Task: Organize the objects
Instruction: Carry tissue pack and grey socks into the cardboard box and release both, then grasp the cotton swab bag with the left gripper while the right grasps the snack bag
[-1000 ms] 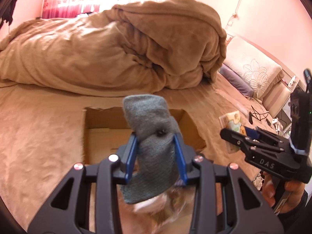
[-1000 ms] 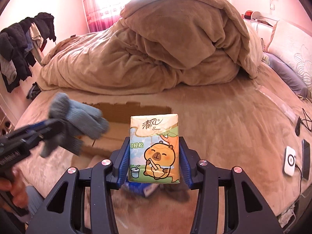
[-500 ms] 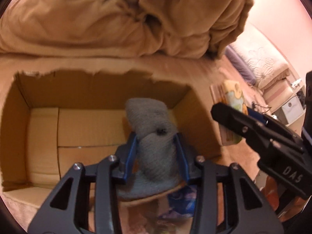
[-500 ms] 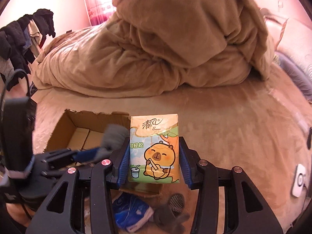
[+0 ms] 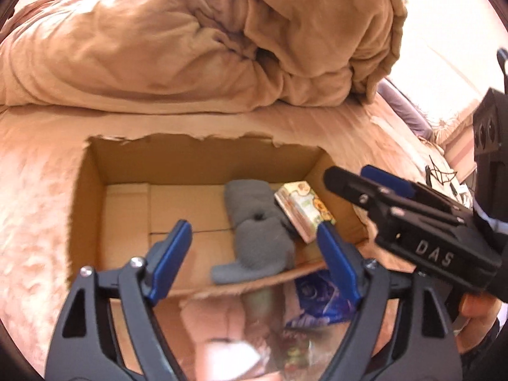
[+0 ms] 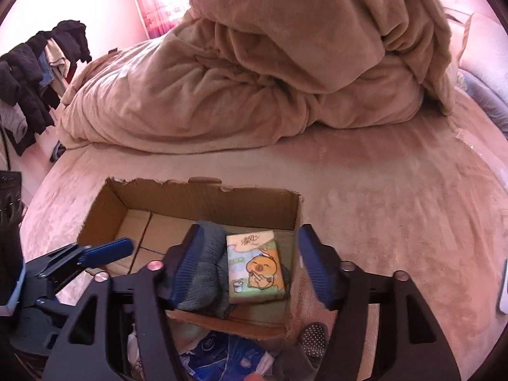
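Lying in the cardboard box (image 6: 260, 203): grey sock (image 5: 257, 238), cartoon-printed tissue pack (image 6: 255, 268).

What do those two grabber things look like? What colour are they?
Both are black plastic frames with triangle-shaped holes and silver screws. The left gripper and right gripper each have two blue ribbed fingers. White letters "DAS" are printed on the right one's side. A bare hand grips its handle.

Counted so far: one cardboard box (image 6: 203, 197), one grey sock (image 5: 257, 238) and one tissue pack (image 6: 255, 268) inside it, one blue packet (image 6: 222, 355) spotted bottom centre, one duvet (image 6: 270, 79).
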The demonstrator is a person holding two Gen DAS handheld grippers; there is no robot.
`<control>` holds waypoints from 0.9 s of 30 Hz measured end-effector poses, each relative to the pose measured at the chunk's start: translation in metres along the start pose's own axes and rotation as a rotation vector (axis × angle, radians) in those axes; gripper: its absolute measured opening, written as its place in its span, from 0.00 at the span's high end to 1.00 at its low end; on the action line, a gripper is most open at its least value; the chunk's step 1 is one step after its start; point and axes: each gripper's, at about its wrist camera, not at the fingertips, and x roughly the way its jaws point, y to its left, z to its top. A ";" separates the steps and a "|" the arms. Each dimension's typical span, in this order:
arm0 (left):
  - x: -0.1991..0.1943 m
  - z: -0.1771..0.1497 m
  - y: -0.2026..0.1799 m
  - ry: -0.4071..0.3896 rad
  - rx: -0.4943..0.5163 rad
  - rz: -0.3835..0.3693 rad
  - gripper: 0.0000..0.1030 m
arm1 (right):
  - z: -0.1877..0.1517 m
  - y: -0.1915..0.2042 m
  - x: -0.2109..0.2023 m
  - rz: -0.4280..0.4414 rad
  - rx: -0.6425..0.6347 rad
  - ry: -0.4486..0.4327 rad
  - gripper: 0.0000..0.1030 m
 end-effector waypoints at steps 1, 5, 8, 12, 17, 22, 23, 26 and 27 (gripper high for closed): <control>-0.009 -0.001 0.002 -0.011 -0.004 0.007 0.20 | 0.000 0.001 -0.003 -0.003 0.006 -0.003 0.34; -0.039 -0.005 0.008 -0.051 -0.024 0.023 0.19 | 0.001 0.003 -0.025 -0.017 0.020 -0.027 0.26; -0.065 -0.011 0.011 -0.080 -0.034 0.035 0.18 | -0.001 0.008 -0.047 -0.028 0.016 -0.054 0.24; -0.101 -0.019 0.010 -0.119 -0.024 0.049 0.17 | -0.005 0.017 -0.080 -0.049 0.005 -0.076 0.24; -0.146 -0.036 0.007 -0.176 -0.018 0.069 0.13 | -0.017 0.026 -0.121 -0.080 -0.012 -0.103 0.24; -0.170 -0.052 0.002 -0.190 0.002 0.074 0.12 | -0.033 0.026 -0.162 -0.098 0.000 -0.130 0.24; -0.173 -0.056 0.003 -0.191 0.000 0.074 0.12 | -0.037 0.025 -0.167 -0.096 0.006 -0.132 0.24; -0.177 -0.069 0.002 -0.181 -0.003 0.078 0.12 | -0.049 0.023 -0.181 -0.103 0.012 -0.139 0.24; -0.176 -0.074 0.002 -0.176 -0.003 0.081 0.12 | -0.054 0.021 -0.184 -0.102 0.016 -0.135 0.24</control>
